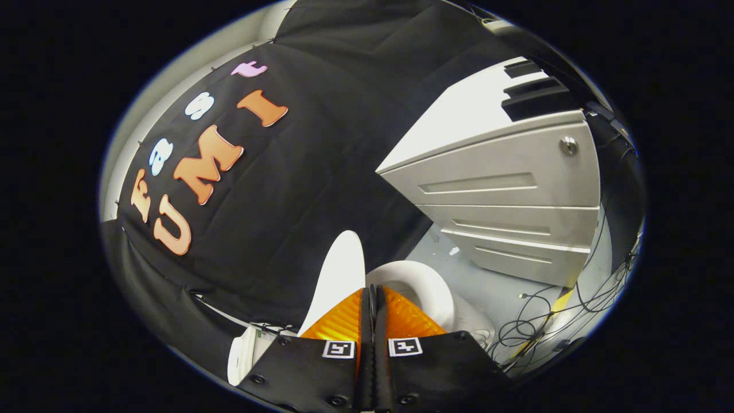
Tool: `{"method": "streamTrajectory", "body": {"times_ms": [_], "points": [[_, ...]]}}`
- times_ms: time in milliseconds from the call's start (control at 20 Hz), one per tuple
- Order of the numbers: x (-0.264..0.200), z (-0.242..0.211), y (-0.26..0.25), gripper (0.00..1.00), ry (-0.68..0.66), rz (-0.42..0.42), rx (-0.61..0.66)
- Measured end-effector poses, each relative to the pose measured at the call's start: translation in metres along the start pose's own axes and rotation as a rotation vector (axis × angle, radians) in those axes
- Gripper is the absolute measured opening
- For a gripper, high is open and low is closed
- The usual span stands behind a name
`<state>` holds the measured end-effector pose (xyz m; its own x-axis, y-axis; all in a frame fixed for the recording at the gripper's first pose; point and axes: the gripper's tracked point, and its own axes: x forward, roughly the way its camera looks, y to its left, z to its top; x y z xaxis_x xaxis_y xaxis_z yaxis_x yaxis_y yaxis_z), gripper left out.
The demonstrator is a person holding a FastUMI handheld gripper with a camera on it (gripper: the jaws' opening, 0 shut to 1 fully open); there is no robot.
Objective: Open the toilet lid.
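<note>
Toilet lid [339,275] stands raised beyond the closed, empty gripper [373,295], drawer cabinet [504,201] nearby.

pale floor [487,281], toilet [418,287], drawer cabinet [504,201], cables [533,327]

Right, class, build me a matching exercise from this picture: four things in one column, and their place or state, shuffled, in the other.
Things:
1. toilet lid
2. toilet bowl
3. drawer cabinet
4. tool

Places or states:
A. fingers closed together, gripping nothing
B. raised upright beside the black cloth
C. open, just beyond the fingers
D. standing on the floor beyond the toilet, cables lying beside it

Pairs: 1-B, 2-C, 3-D, 4-A
</note>
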<state>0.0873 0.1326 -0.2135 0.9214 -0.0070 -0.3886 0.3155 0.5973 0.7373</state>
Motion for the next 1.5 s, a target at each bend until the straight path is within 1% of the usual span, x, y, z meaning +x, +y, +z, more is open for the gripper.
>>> {"method": "streamTrajectory", "body": {"times_ms": [150,300,400,550,750,900,1050,1300,1500], "points": [[-0.003,0.007,0.035,0.08,-0.008,0.053,-0.079],[-0.007,0.014,0.066,0.08,-0.038,0.082,-0.175],[-0.009,0.014,0.081,0.08,-0.037,0.096,-0.212],[-0.014,0.014,0.092,0.08,-0.021,0.097,-0.249],[-0.017,0.013,0.109,0.08,-0.032,0.096,-0.303],[-0.020,0.013,0.117,0.08,-0.026,0.077,-0.321],[-0.029,0.012,0.135,0.08,-0.019,0.100,-0.334],[-0.040,0.007,0.180,0.08,-0.043,0.141,-0.446],[-0.044,0.002,0.201,0.08,-0.051,0.120,-0.509]]}}
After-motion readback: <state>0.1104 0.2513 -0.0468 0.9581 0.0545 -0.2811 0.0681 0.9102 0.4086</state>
